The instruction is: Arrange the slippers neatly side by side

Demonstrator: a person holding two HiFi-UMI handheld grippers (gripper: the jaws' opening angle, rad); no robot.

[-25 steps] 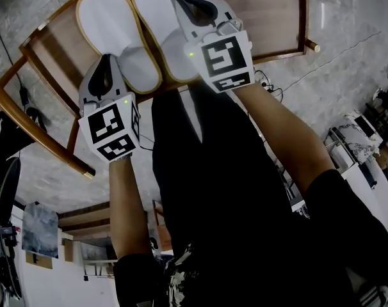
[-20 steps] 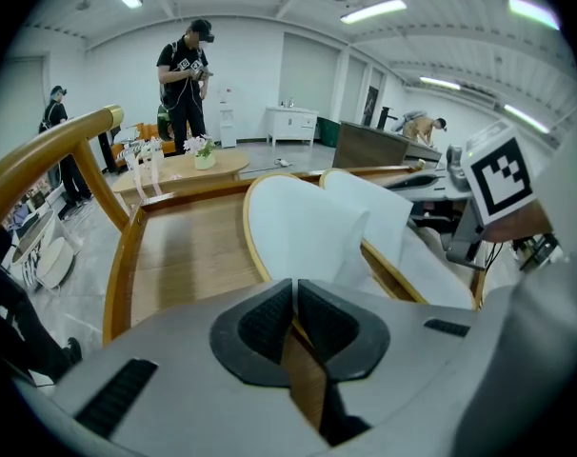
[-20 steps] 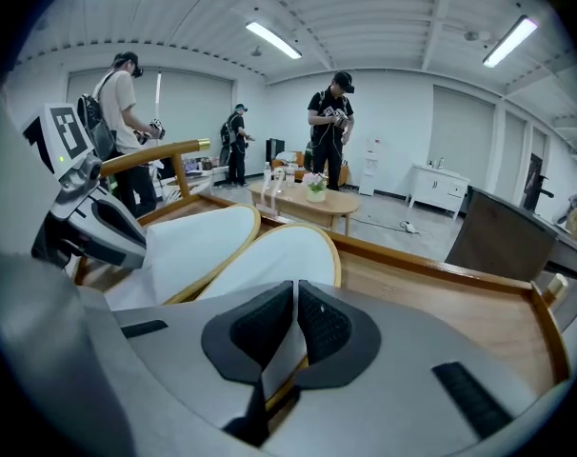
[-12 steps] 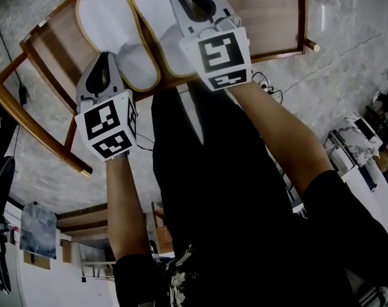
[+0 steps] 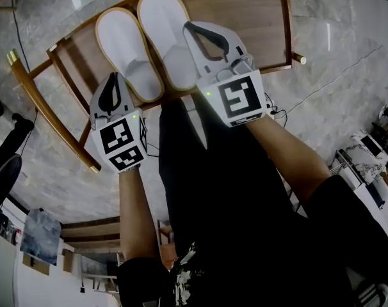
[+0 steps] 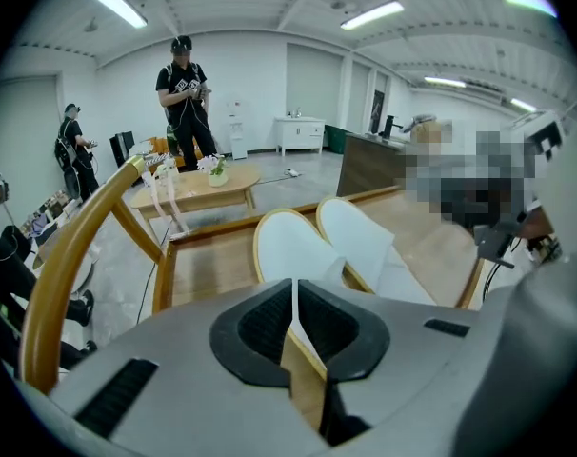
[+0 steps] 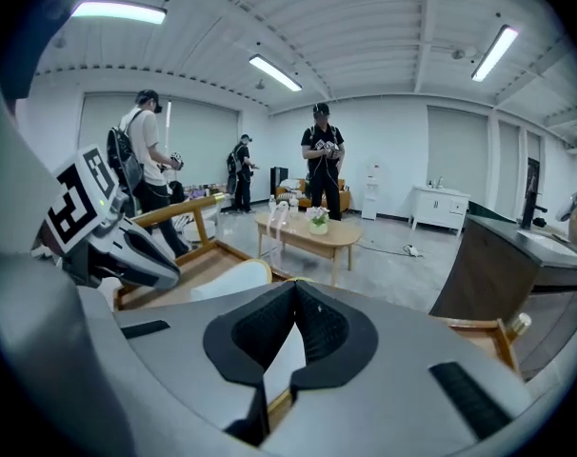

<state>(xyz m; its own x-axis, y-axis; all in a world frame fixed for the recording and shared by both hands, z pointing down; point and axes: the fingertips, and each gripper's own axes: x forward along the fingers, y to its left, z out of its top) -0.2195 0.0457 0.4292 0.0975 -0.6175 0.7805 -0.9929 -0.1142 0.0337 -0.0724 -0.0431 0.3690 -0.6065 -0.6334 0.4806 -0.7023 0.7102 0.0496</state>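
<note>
holds left gripper [image 6: 294, 288] with jaws pressed together, nothing clamped, above the near edge of the wooden seat [image 5: 258, 18], just near of the left slipper [image 5: 125, 50] toe. holds right gripper [image 7: 294, 293] with jaws together too, having just closed the last bit, nothing between them, only slipper and wood visible past the gap. hangs it over the toe end of the right slipper [image 5: 163, 31], covering that end in the head view. finds both slippers white with tan rims, lying flat on the seat, side by side, long edges touching or nearly so, toes toward the near side, heels toward the far side. sees both sitting on the left half of the seat, bare wood to the right. notes a curved wooden rail [image 5: 47, 117] of the chair at the left, grey marble floor [image 5: 347, 56] all around. spots, in the gripper views, a low wooden table [image 6: 198, 187] far across the room, with people standing near it.
</note>
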